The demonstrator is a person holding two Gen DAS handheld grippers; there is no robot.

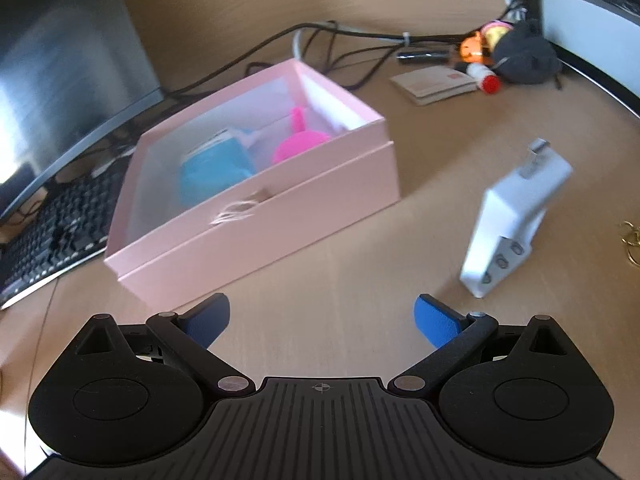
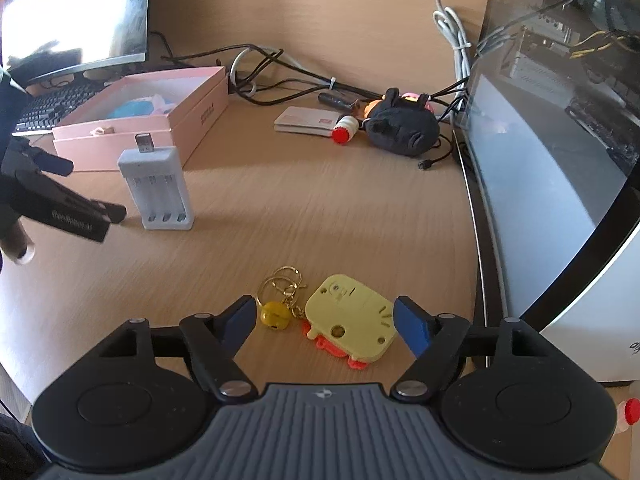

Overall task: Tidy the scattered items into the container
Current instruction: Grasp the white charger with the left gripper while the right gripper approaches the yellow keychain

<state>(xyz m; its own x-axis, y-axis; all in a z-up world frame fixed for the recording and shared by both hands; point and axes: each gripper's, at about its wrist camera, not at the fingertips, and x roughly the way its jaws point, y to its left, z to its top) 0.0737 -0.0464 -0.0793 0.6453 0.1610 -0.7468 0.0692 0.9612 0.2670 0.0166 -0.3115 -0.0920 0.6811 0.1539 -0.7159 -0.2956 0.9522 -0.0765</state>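
Two tongs: both spread wide, nothing clasped in either.
Left tongs (image 1: 322, 322): released, blue pads apart, hovering over bare bench (image 1: 320, 264); seen from the right wrist view at far left (image 2: 96, 190), just beside the white charger.
Right tongs (image 2: 324, 326): released, pads either side of the yellow keychain without touching it.
Yellow keychain (image 2: 350, 318): flat on the bench between the right tongs' pads, orange part peeking out beneath, gold rings (image 2: 284, 280) and small yellow bell (image 2: 274, 316) toward the left pad.
White charger (image 1: 508, 220): standing upright on the bench, ahead and right of the left tongs, metal plug on top; ahead and left of the right tongs (image 2: 156, 188).
Pink box (image 1: 256, 200): open, ahead and left of the left tongs; far ahead-left of the right tongs, behind the charger (image 2: 192, 120).
Inside the box: blue item (image 1: 212, 172) and pink item (image 1: 300, 144), both blurred.
Far ahead of both tongs: black plush (image 2: 404, 126), red-capped tube (image 2: 344, 130), flat card packet (image 2: 304, 120), cables (image 2: 280, 76).
Left edge: keyboard (image 1: 52, 232) and monitor (image 1: 60, 80).
Right of the right tongs: computer case with glass side (image 2: 560, 140).
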